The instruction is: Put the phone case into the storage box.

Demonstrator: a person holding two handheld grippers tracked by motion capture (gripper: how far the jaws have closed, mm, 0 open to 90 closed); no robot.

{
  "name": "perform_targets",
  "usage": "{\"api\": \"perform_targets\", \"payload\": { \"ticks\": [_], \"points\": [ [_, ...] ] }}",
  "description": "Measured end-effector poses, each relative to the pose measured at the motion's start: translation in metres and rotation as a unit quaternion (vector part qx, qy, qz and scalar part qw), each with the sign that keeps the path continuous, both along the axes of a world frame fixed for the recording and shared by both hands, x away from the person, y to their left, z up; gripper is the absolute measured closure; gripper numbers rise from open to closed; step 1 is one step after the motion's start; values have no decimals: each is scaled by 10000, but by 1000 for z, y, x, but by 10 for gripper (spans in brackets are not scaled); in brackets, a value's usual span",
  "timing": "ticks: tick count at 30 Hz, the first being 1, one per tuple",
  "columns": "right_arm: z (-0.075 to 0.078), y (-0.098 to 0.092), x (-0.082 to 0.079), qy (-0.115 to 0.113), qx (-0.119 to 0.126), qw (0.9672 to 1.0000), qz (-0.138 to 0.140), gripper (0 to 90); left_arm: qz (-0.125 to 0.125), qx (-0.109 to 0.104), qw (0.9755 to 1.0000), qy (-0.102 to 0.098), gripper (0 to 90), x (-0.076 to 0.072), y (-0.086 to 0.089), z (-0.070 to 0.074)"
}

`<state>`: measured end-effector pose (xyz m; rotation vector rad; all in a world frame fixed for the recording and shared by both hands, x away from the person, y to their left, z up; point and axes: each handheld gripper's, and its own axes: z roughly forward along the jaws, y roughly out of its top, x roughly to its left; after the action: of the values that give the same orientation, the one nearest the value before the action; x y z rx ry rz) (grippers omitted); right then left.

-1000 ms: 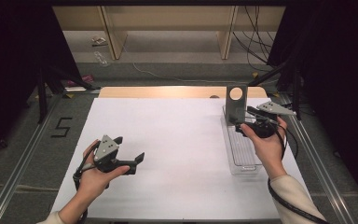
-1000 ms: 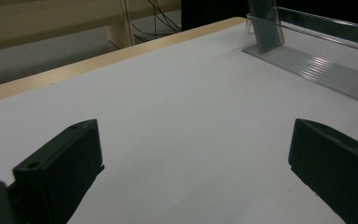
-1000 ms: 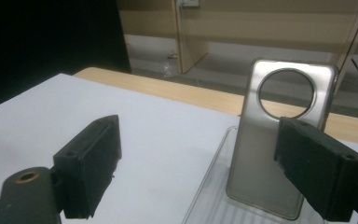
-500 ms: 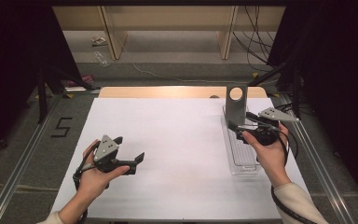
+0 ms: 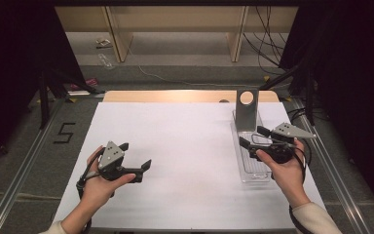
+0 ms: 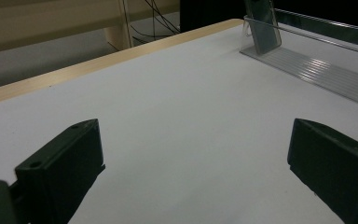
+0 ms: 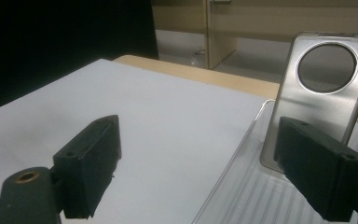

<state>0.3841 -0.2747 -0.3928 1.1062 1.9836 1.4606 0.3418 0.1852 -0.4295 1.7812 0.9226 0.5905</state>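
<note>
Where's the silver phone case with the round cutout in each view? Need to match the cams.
High view: silver phone case stands upright at the far end of the clear tray, right of centre.
Left gripper view: top edge, right of centre.
Right gripper view: upper right, behind the right jaw.
Shared landmark: the clear tray.

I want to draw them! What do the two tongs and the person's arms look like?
Both tongs, left and right, are black with two blocky jaws and small screw holes. Each carries a grey three-cornered plate with dots on top and trails a black cable. A light sleeve covers the right wrist.
</note>
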Motion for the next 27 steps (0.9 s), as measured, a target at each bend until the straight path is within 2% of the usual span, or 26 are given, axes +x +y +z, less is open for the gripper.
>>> {"api": "perform_targets", "payload": {
  "ticks": [3, 18, 27],
  "points": [
    [-2, 0, -4, -18, 56, 10000, 66, 162, -5, 6, 10000, -1, 28, 0, 0, 0],
    [-12, 4, -21, 77, -36, 9996, 282, 162, -27, 15, 10000, -14, 30, -2, -1, 1],
    [-15, 2, -25, 87, -18, 9993, 367, 161, -25, -5, 10000, -8, 30, -6, 2, -1]
  ]
}}
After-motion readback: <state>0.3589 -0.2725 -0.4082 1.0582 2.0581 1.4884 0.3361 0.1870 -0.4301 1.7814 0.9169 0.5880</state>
